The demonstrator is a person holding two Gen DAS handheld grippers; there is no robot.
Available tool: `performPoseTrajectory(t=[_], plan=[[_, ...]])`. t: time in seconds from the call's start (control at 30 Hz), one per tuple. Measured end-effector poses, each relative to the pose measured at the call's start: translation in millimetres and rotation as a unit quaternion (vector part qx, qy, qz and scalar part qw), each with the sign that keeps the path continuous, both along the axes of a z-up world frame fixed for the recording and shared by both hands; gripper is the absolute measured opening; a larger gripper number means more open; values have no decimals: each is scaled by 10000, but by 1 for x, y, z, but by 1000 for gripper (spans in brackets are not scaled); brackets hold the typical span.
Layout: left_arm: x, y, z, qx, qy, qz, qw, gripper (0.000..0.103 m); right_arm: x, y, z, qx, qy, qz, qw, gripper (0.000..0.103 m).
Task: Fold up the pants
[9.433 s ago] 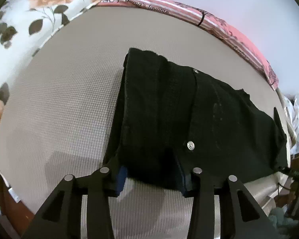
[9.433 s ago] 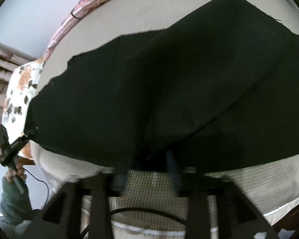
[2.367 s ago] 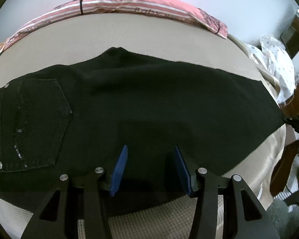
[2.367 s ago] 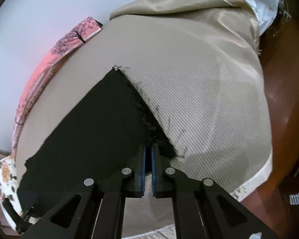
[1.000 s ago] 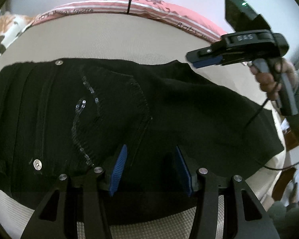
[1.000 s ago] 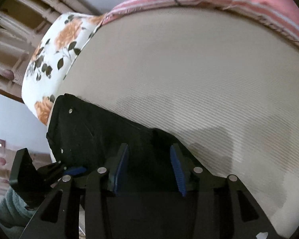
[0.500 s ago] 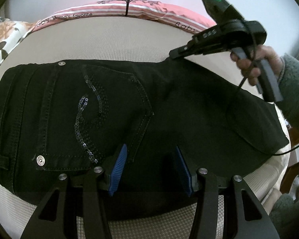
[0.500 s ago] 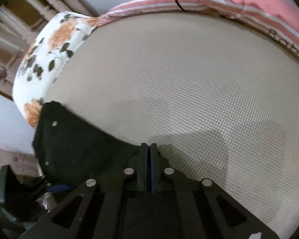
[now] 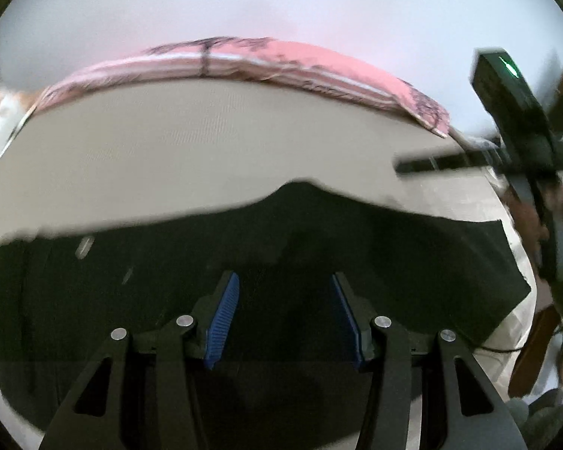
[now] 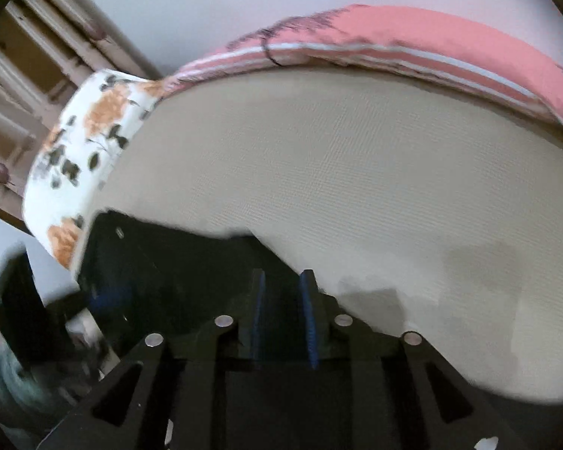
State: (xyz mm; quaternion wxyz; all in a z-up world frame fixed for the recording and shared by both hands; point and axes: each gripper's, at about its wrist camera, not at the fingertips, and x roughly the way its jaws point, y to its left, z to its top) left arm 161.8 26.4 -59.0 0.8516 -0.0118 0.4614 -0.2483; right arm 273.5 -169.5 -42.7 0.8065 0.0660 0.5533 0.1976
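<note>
Here, black pants [image 9: 281, 240] lay spread across the near part of a beige mattress [image 9: 206, 150]. The left gripper [image 9: 285, 311] hovered wide open above them, holding nothing. The right gripper [image 10: 283, 311], jaws partly parted, held nothing at the pants' far edge.

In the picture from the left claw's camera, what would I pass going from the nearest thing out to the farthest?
Left claw → black pants → beige bed cover → pink striped blanket → pale wall.
</note>
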Motion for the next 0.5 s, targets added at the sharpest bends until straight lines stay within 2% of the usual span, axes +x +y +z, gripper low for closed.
performPoseTrajectory(t=[0.1, 0.17, 0.27, 0.33, 0.43, 0.5], plan=[[24, -27, -6, 14, 44, -361, 9993, 51, -29, -23, -12, -370, 84, -263, 9989, 21], [38, -45, -17, -48, 211, -594, 9980, 51, -40, -35, -22, -508, 161, -424, 9977, 21], [61, -63, -36, 76, 371, -690, 9969, 51, -50, -51, -41, -528, 326, -667, 9958, 21], [70, -68, -43, 115, 429, -679, 9967, 51, -51, -55, -48, -642, 280, -780, 9945, 21], [66, -71, -42, 237, 380, -761, 9961, 51, -47, -59, -61, -911, 147, -933, 9914, 20], [59, -74, -45, 409, 340, -823, 9952, 51, -46, -62, -63, -809, 27, -1079, 9909, 20]])
